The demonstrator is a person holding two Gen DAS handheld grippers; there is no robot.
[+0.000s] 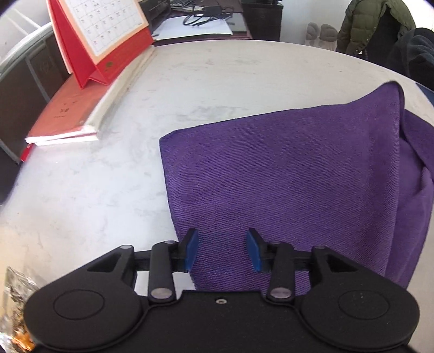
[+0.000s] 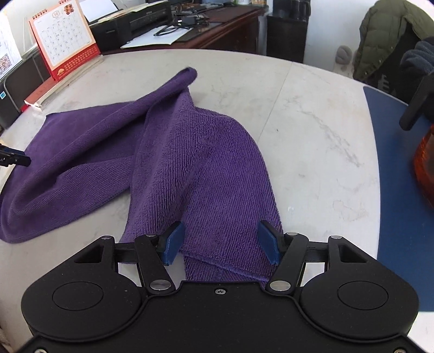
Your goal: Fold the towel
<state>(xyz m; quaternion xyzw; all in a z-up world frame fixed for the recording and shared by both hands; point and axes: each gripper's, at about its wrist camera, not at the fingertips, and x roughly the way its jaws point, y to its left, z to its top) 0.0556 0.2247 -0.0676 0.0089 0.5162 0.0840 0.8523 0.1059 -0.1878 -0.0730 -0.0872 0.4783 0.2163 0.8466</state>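
A purple towel [image 1: 284,176] lies rumpled on the white marble table [image 1: 108,176]. In the left wrist view its left part lies flat and its right side is bunched up. My left gripper [image 1: 222,251] is open, its blue pads over the towel's near edge. In the right wrist view the towel [image 2: 195,163] forms a raised ridge with a fold running to the far corner. My right gripper [image 2: 221,241] is open, its pads astride the towel's near right end. The left gripper's tip shows at the left edge of the right wrist view [image 2: 15,158].
A red desk calendar [image 1: 100,35] stands on a red book [image 1: 67,114] at the table's far left. A blue mat [image 2: 401,176] and an orange object [image 2: 425,168] sit at the right. A desk with a printer [image 2: 135,24] and a chair with a green jacket [image 2: 385,35] stand behind.
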